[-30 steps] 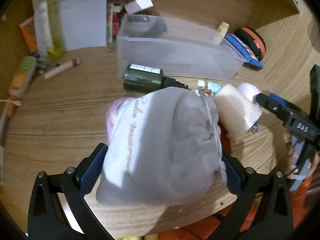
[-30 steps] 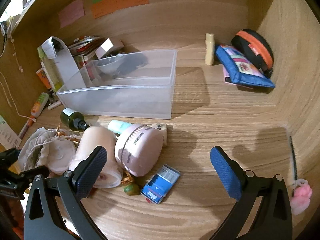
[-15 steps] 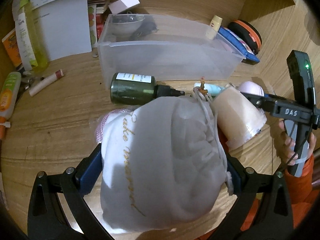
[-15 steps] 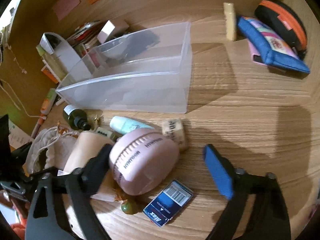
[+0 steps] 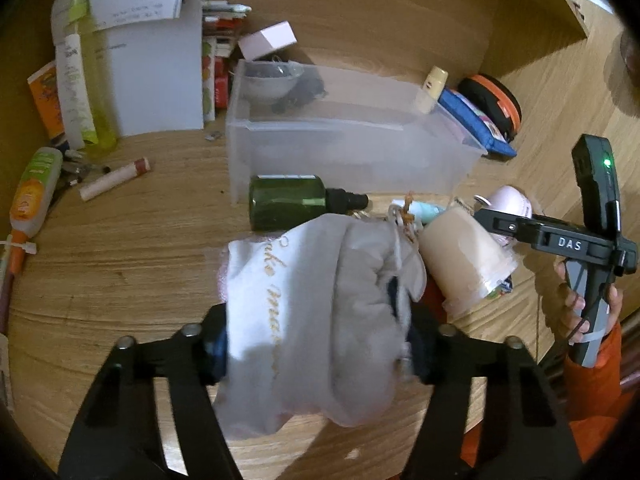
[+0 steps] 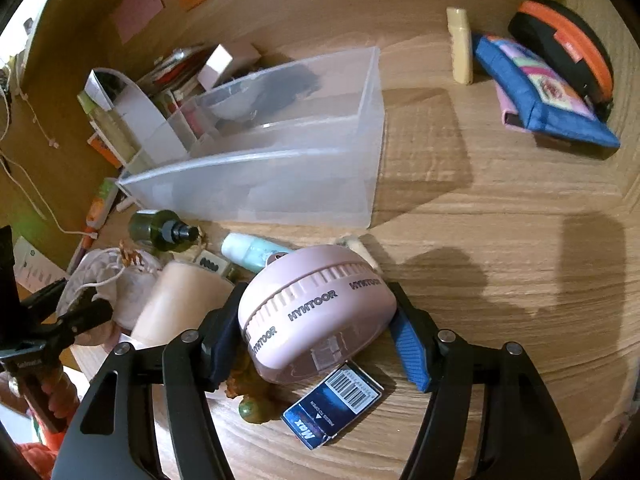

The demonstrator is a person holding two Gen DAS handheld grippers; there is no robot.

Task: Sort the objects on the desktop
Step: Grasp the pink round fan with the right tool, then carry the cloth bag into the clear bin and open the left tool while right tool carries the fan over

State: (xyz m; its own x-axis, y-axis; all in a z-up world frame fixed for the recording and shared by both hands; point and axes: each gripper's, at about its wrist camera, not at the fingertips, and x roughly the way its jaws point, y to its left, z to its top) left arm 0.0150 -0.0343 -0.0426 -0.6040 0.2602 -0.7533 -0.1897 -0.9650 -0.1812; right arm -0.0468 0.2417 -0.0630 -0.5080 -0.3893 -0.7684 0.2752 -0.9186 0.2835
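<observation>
In the left wrist view, the left hand-held gripper point(image 5: 316, 344) pinches a grey drawstring pouch point(image 5: 316, 312) with gold lettering, filling the lower centre of the frame above the wooden desk point(image 5: 120, 248). Just above it lie a dark green bottle point(image 5: 288, 200) on its side and, to the right, a beige cup point(image 5: 464, 260). A clear plastic bin point(image 5: 344, 152) sits at upper centre.

In the right wrist view, the right hand-held gripper point(image 6: 316, 344) has its 2 fingers pressed against the sides of a pink round fan point(image 6: 316, 316) marked HYNTOOR, at lower centre. A blue card pack point(image 6: 332, 404) lies partly under it. A blue pouch point(image 6: 548, 100) and an orange-and-black case point(image 6: 568, 44) rest at upper right.
</observation>
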